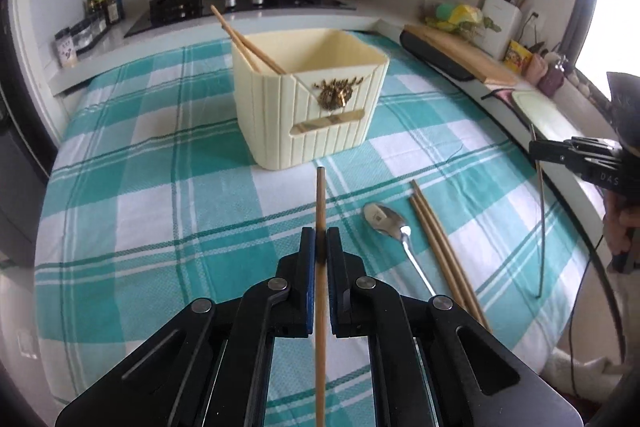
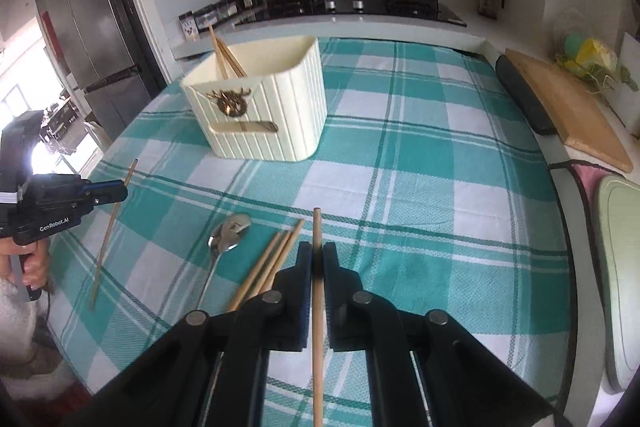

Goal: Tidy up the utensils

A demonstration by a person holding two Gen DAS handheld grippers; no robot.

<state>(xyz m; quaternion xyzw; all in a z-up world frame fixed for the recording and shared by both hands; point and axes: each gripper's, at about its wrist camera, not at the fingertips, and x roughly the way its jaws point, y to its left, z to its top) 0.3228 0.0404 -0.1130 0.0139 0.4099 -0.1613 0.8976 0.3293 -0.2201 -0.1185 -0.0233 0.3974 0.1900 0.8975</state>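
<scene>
The task looks about half done. Two chopsticks (image 1: 244,41) already stand in the cream holder (image 1: 308,99), leaning against its far left corner in the upper middle of the left view. Each gripper now carries one more chopstick. The left gripper (image 1: 320,239) has its jaws pressed on a chopstick (image 1: 320,203) that points up the frame toward the holder, low in the centre of its own view. The right gripper (image 2: 317,253) pinches a chopstick (image 2: 317,231) in the same way, at the lower centre of its view.

Still on the bench (image 1: 160,187), covered with a teal checked cloth, lie a spoon (image 1: 386,221) and a pair of chopsticks (image 1: 436,239) just beside it, at the lower right of the left view. So, as I judge, the two held chopsticks must go into the holder first, and then the pair and the spoon remain to collect.
</scene>
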